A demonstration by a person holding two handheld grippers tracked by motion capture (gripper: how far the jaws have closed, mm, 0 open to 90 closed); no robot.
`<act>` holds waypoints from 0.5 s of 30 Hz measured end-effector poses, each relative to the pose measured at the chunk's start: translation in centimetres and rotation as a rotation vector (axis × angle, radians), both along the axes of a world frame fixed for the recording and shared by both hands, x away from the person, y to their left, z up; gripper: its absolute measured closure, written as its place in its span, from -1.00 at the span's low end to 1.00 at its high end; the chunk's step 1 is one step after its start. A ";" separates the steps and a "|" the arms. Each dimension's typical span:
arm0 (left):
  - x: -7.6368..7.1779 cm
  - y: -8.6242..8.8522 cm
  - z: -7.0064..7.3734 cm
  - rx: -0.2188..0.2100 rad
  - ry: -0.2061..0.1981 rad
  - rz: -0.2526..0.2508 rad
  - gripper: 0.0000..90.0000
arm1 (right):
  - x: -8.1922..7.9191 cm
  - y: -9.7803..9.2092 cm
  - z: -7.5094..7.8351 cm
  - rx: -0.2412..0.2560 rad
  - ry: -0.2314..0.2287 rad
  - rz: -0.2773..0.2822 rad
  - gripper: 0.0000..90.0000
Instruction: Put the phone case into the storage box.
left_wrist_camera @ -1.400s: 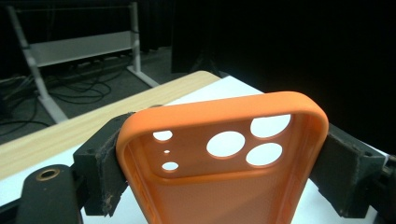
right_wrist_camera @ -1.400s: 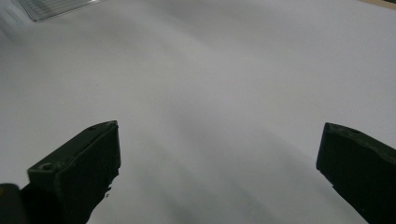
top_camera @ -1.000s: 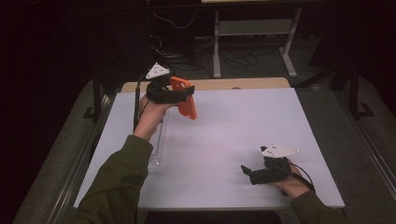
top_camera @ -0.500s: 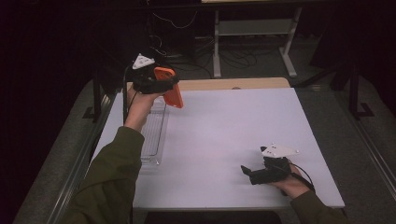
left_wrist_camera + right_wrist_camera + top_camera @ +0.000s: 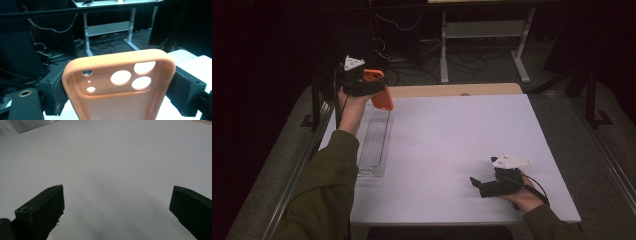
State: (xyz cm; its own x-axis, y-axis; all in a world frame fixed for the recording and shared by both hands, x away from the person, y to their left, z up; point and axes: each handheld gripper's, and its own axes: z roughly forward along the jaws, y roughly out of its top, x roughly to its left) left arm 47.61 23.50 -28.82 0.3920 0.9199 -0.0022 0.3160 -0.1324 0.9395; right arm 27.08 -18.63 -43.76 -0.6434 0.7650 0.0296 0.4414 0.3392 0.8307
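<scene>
Orange phone case [image 5: 120, 92], lower end cut off, sits clamped in left tongs [image 5: 120, 97]; right tongs [image 5: 116, 212] gape.

The case's [image 5: 117, 100] lower end is running off the bottom edge of the left gripper view, and the tray [image 5: 30, 124] is being cropped at the right gripper view's upper left.

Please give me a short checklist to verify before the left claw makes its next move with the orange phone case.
1. Grip: left claw shut on the orange phone case, jaws pressing both side edges: ok.
2. Case lifted off the white table: ok.
3. Clear tray lies on the table below the case: ok.
4. Tray has room inside: cannot tell, it is see-through.
5. Right claw open, resting far from the left hand: ok.
</scene>
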 end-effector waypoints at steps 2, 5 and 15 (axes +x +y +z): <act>0.2 0.4 -0.2 0.015 0.006 0.022 -0.66 | 0.0 0.0 0.0 0.000 -0.001 0.000 -1.00; 0.6 0.7 -0.6 0.015 0.012 0.050 -0.67 | 0.0 0.0 0.0 -0.001 0.000 0.001 -1.00; 1.3 1.5 -2.1 0.032 0.029 0.127 -0.67 | 0.0 0.0 0.0 0.001 0.001 0.002 -1.00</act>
State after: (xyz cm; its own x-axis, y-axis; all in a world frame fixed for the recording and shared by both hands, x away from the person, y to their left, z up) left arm 48.93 25.02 -30.92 0.2728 0.9619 0.0186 0.3591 -0.1198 0.9256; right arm 27.07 -18.63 -43.76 -0.6447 0.7638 0.0307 0.4415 0.3392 0.8306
